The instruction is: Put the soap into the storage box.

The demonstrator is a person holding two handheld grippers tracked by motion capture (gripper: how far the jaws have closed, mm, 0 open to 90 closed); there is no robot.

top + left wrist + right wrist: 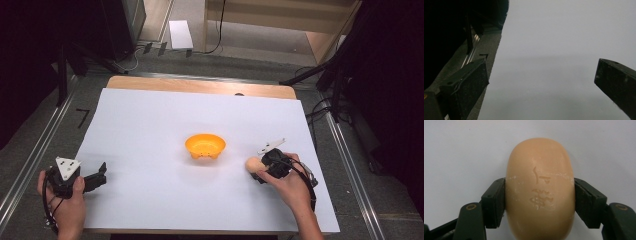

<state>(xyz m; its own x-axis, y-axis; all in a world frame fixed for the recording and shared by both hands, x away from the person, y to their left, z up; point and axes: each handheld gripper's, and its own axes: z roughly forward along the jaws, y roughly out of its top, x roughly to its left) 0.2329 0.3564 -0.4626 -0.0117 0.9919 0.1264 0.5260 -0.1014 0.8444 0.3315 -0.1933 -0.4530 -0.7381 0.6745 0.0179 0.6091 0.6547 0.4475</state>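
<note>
soap [540,190]: right of bowl [205,145], near edge, clamped across its sides so it couldn't slip
right gripper [540,202]: I grasped the soap
left gripper [541,82]: released, parked near-left

- The white worktop [150,125] is evenly lit from overhead; the surroundings fall into darkness.
- The left gripper view is dim, grey and soft.
- The soap [540,187] is sharp, with gentle shadows.
</note>
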